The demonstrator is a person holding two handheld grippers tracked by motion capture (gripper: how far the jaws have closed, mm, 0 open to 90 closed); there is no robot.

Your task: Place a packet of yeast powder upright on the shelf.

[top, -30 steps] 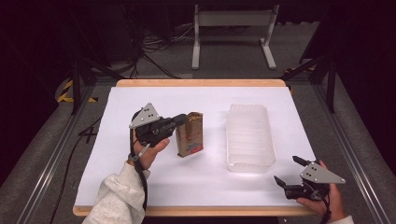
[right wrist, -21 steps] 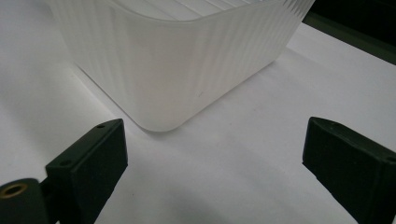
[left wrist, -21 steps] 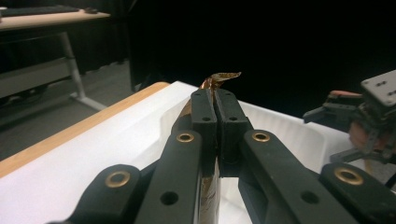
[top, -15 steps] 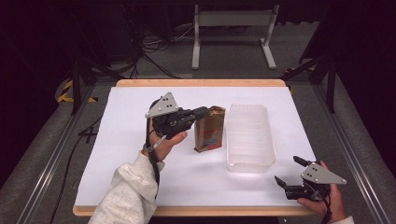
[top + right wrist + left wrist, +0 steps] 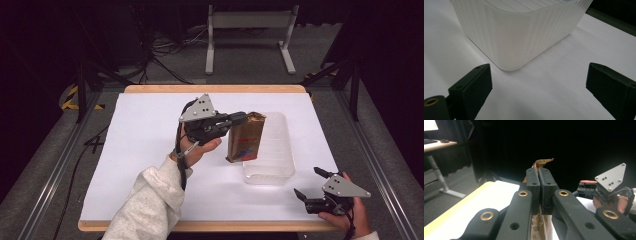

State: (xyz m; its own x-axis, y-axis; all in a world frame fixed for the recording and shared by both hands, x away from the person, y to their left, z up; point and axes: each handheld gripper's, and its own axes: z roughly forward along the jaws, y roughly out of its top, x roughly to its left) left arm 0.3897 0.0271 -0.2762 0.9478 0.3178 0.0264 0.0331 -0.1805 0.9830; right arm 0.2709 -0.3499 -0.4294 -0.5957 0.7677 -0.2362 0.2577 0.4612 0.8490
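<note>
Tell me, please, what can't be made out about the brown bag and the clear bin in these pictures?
- Brown bag, high view: its print is too small to read.
- Brown bag, left gripper view: the left tongs, shut on its top, cover all but a crumpled tip.
- Clear bin, right gripper view: its inside is cut off by the top edge.

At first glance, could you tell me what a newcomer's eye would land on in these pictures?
Probably the brown bag, pinched at its top by the left gripper and hanging at the left rim of the clear tub mid-table. Next, the right gripper, jaws wide apart, near the table's front right corner.
</note>
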